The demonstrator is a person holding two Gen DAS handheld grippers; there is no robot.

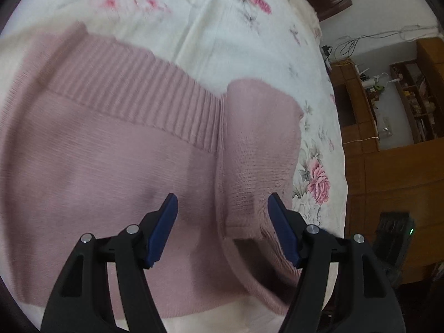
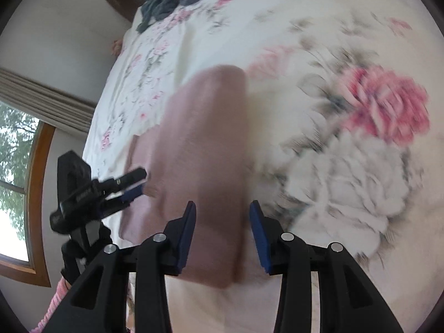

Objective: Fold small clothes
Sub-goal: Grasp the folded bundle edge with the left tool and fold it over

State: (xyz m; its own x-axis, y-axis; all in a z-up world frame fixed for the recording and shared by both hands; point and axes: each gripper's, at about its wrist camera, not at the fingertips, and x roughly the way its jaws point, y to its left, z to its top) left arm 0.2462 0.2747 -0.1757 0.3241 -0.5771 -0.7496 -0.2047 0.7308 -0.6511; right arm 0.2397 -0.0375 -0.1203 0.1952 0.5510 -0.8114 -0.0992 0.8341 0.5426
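Sweater [image 1: 111, 152] pink, unlabelled; both grippers [image 1: 222, 208] [image 2: 222, 213] agape.

Both wrist views look down, close over the pink sweater [image 1: 111, 152].

- Pink sweater [image 1: 111, 152]: soft knitted cloth, matt, with a ribbed band [image 1: 144, 88] along one edge and a slightly fuzzy folded sleeve [image 1: 258, 138].
- Bed sheet [image 1: 211, 27]: smooth, matt woven cloth printed with pink and grey flowers, lightly creased.
- Left gripper [image 1: 222, 208]: matt black plastic arms, dark blue pads [image 1: 163, 230] that look rubbery, shiny round metal pins [image 1: 132, 229].
- Right gripper [image 2: 222, 211]: the same matt black plastic, blue pads and bright metal pins.
- Cabinet [image 1: 388, 172]: brown wood with a dull sheen.
- Window frame [image 2: 36, 194]: varnished brown wood.
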